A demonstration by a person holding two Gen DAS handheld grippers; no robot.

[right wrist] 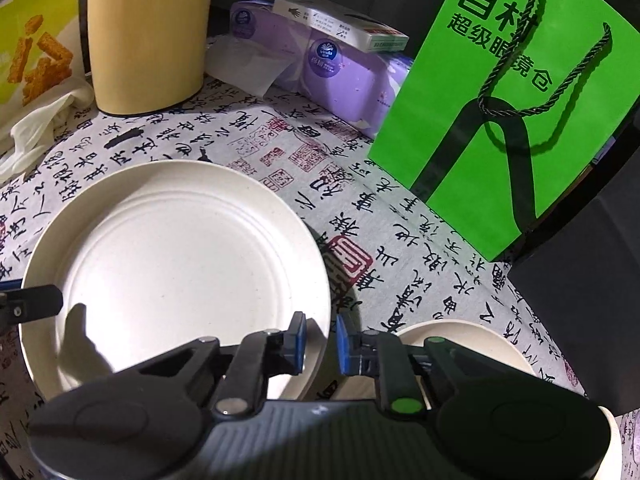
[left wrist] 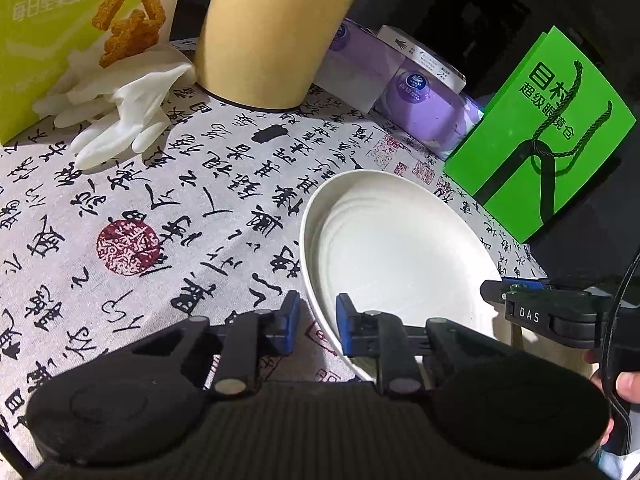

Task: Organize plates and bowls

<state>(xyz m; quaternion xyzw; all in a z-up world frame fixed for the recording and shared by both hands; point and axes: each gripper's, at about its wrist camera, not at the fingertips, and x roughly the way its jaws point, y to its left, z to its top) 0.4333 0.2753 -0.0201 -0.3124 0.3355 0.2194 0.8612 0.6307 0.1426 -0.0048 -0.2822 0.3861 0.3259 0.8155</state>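
left tongs (left wrist: 318,320): clamped on plate (left wrist: 400,248) rim, its near-left edge between my pads
right tongs (right wrist: 321,338): clamped on the opposite rim; two grips keep it level
second dish (right wrist: 460,344): just right of right tongs, likely the stacking spot

A table draped in a calligraphy-printed cloth (left wrist: 200,184) sits brightly lit, with darkness (left wrist: 480,8) swallowing everything behind it.

Clutter lines the back of the calligraphy tablecloth (left wrist: 168,216).
White gloves (left wrist: 120,108) lie beside a tan container (left wrist: 268,32); purple tissue packs (right wrist: 332,76) sit near a green bag (right wrist: 500,108).
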